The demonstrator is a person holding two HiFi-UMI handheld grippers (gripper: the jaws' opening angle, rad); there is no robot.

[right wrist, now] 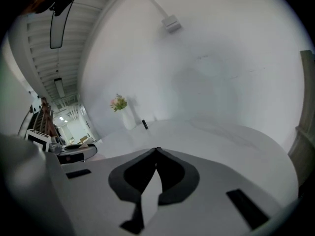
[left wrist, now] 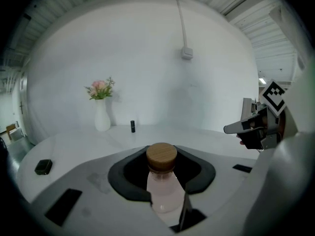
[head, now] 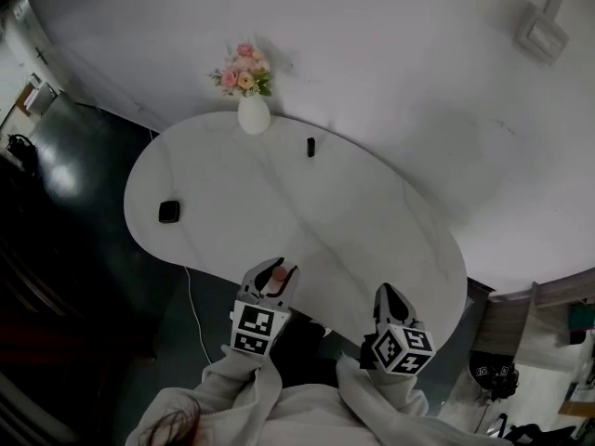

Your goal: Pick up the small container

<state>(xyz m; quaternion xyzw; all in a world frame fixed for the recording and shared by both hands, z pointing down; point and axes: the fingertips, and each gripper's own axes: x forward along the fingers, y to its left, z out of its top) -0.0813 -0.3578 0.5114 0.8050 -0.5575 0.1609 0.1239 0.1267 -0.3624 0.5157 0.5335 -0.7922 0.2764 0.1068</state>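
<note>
The small container (left wrist: 165,193) is a clear, pinkish bottle with a round wooden cap (left wrist: 161,154). It stands upright between the dark pads of my left gripper (left wrist: 162,167), which is shut on it. From the head view, that left gripper (head: 270,273) sits at the near edge of the white table (head: 372,221), and the container's top (head: 279,274) shows between its fingers. My right gripper (head: 386,294) is further right along the same edge. Its jaws meet at the tip in the right gripper view (right wrist: 156,151), with nothing held.
A white vase of pink flowers (head: 253,108) stands at the table's far edge. A small black upright object (head: 310,147) is to its right. A black square object (head: 168,212) lies near the left edge. A dark floor lies to the left.
</note>
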